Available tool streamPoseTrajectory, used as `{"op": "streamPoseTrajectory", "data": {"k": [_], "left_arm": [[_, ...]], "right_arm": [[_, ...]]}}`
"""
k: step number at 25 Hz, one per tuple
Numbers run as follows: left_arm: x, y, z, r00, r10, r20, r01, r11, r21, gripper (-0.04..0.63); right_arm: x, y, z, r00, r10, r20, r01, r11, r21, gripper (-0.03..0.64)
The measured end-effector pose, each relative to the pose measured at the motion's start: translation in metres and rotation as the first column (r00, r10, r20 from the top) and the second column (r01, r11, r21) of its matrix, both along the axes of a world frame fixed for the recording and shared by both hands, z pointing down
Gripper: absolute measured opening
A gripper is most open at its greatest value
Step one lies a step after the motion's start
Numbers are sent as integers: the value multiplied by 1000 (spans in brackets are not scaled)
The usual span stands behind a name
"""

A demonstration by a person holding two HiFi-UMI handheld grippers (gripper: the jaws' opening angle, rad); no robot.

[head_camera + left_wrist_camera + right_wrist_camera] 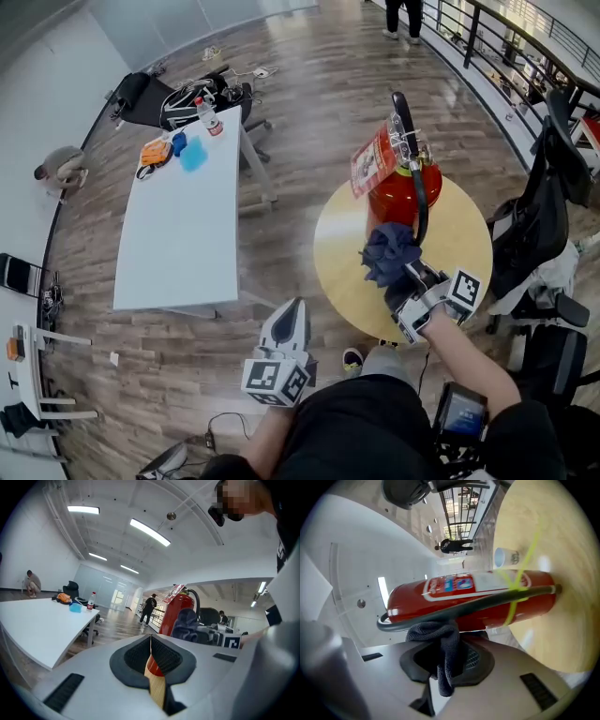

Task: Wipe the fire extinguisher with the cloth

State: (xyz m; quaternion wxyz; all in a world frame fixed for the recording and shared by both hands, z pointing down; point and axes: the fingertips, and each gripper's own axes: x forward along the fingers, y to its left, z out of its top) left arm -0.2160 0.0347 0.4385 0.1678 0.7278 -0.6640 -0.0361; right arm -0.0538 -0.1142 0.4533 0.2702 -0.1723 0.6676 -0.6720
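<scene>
Right of centre, the extinguisher (pixel 401 192) stands on a round table (pixel 464 239). The right gripper (pixel 403 278) pinches the cloth (pixel 389 251) against it; best to press firmly and stroke lengthwise. The left gripper (pixel 292 309), jaws together, hangs empty at lower centre.

No legible text. Label (pixel 476 583) on fire extinguisher (pixel 412 604), just beyond right gripper (pixel 447 660) jaws: print too blurred.

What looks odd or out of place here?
Nothing is spilled or broken. The one oddity: a red fire extinguisher stands upright on the round wooden table, not the floor. The right tool holds a dark cloth against it.
</scene>
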Motion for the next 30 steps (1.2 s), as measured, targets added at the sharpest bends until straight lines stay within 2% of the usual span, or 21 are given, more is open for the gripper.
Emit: {"op": "streamPoseTrajectory", "data": {"k": [4, 5, 8, 9, 10, 11, 13, 15, 19, 24, 27, 30], "left_arm": [[-11, 3, 9, 1000, -23, 6, 23, 999, -35, 23], [-11, 3, 11, 1000, -21, 8, 22, 999, -44, 23], [-8, 3, 15, 1000, -10, 18, 11, 998, -64, 23], [-7, 2, 16, 1000, -8, 21, 9, 998, -68, 23], [-6, 2, 17, 1000, -6, 23, 7, 997, -72, 23], [-5, 2, 18, 1000, -4, 26, 6, 997, -76, 23], [-4, 1, 21, 999, 4, 33, -1, 996, -85, 23], [-3, 3, 21, 999, 14, 45, -9, 996, -93, 23], [-8, 10, 24, 998, 2, 56, 4, 993, -114, 23], [-12, 15, 27, 998, -8, 56, 16, 990, -141, 23], [-18, 20, 22, 998, -27, 61, 35, 990, -136, 23], [-27, 23, 15, 996, -53, 69, 62, 991, -121, 23]], "right_arm": [[13, -3, 91, 983, 14, -184, -29, 996, -79, 69], [13, -3, 103, 979, 16, -204, -28, 998, -57, 70], [10, -5, 109, 975, 24, -219, -2, 995, 103, 72], [10, -5, 114, 972, 22, -233, 6, 993, 115, 72], [11, -4, 129, 965, 14, -262, 5, 997, 73, 71], [14, -2, 153, 954, 4, -301, -9, 1000, -17, 71], [23, 0, 203, 932, -4, -363, -67, 981, -183, 69], [26, -4, 224, 916, 16, -400, -106, 973, -205, 69], [9, 0, 228, 936, 43, -349, -137, 958, -250, 66], [-50, -9, 218, 951, 33, -308, -117, 959, -260, 66], [-68, -21, 205, 957, 100, -273, -173, 951, -258, 66], [-73, -25, 172, 968, 173, -181, -213, 949, -233, 66]]}}
